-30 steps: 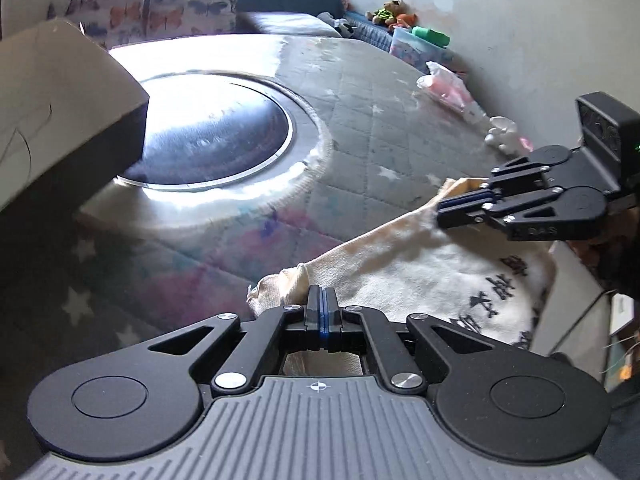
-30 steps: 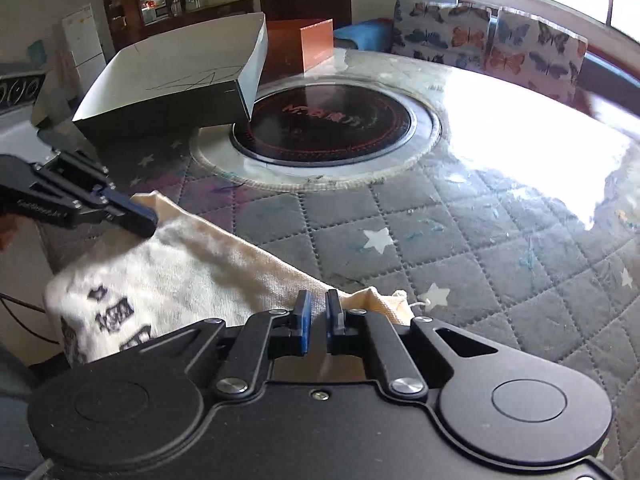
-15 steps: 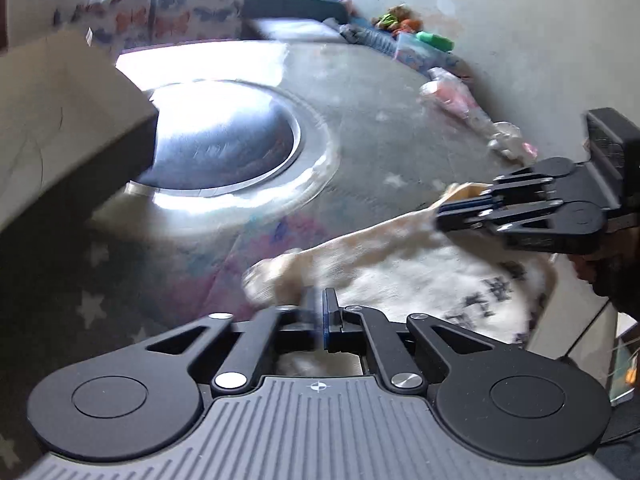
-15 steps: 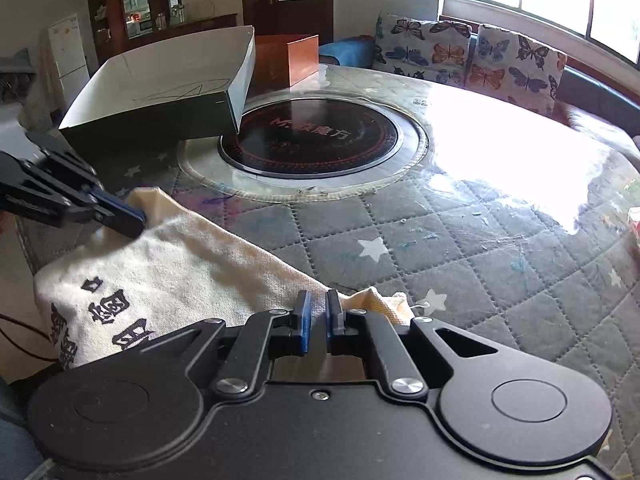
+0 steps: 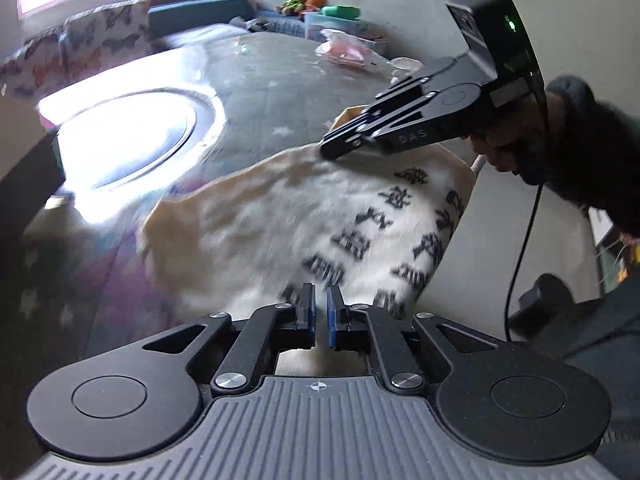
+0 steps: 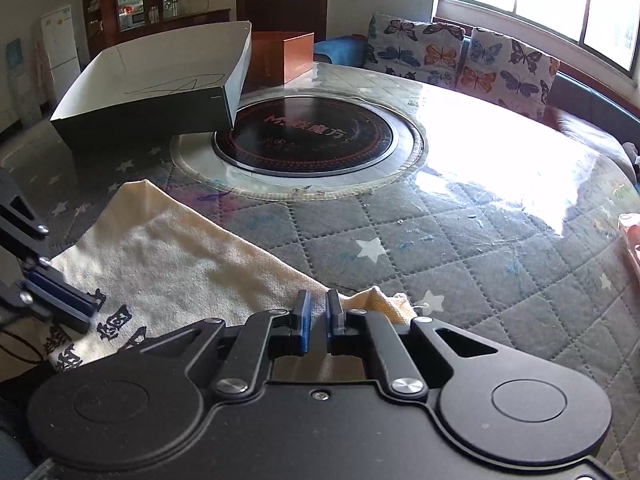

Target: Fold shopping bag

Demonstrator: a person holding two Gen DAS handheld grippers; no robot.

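The cream shopping bag with black printed characters lies flat over the near edge of the quilted table. My left gripper hovers over the bag's printed part with a narrow gap between its pads and nothing pinched; the bag's left corner lies loose ahead of it. In the right wrist view the bag stretches leftward and the left gripper rests over its near left part. My right gripper pinches the bag's far edge beside the frayed corner. Seen from the left wrist, the right gripper touches that edge.
A large folded cardboard box stands at the table's left, next to the round black cooktop. A wooden box sits behind. A pink plastic bag lies at the far right. A person's sleeve and a cable are at the right.
My left gripper let go of the bag's left corner, opened slightly and swung back over the printed part. The right gripper kept its hold and the bag now lies flatter.
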